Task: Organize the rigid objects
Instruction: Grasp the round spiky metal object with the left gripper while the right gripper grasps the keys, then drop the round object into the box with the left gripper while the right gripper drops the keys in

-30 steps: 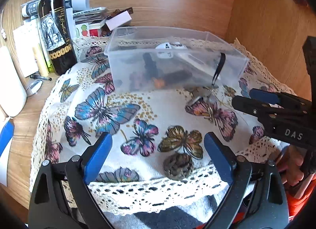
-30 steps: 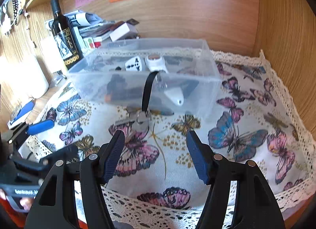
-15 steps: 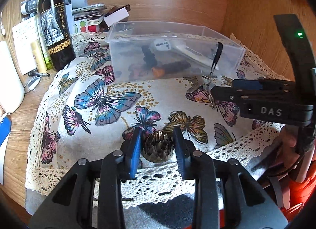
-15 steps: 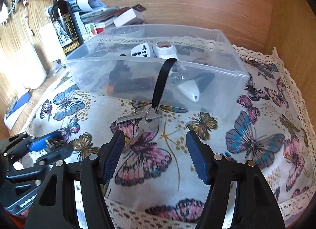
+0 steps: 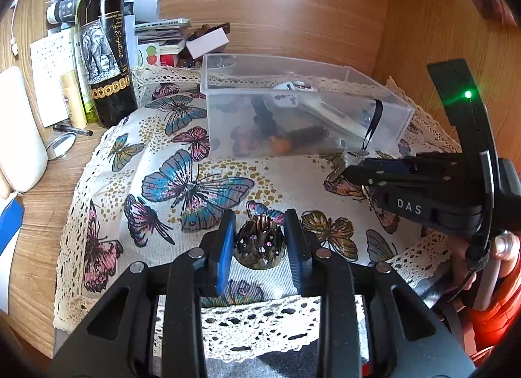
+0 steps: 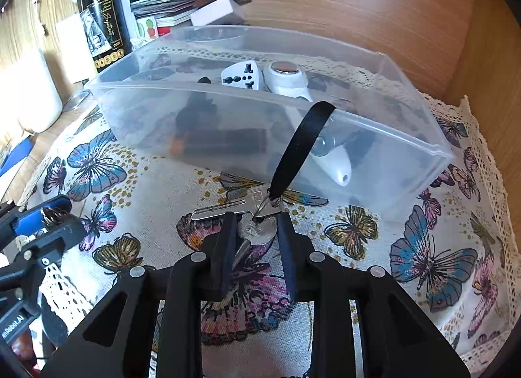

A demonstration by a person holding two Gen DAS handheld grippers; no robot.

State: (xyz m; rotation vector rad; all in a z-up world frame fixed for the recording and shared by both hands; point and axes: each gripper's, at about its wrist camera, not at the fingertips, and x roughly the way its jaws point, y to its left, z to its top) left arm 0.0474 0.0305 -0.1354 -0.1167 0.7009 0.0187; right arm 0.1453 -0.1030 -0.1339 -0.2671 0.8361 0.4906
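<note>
My left gripper (image 5: 260, 242) is shut on a small bronze spiky ornament (image 5: 260, 244) and holds it just above the butterfly cloth (image 5: 182, 182). My right gripper (image 6: 254, 234) is closed around a bunch of silver keys (image 6: 257, 226) on the cloth; their black strap (image 6: 299, 146) hangs over the front wall of the clear plastic box (image 6: 423, 137). The box (image 5: 228, 101) holds a white plug adapter (image 6: 239, 76), a white handled tool (image 6: 286, 76) and dark items. The right gripper also shows in the left wrist view (image 5: 351, 171).
A wine bottle (image 5: 105, 49), papers, small boxes and a tube stand at the back left. A white container (image 5: 19, 130) and a pen (image 5: 73, 130) lie left of the cloth. Wooden walls close the back and right.
My left gripper has lifted the ornament slightly off the cloth. My right gripper has moved forward and closed around the keys, which it was open behind half a second ago.
</note>
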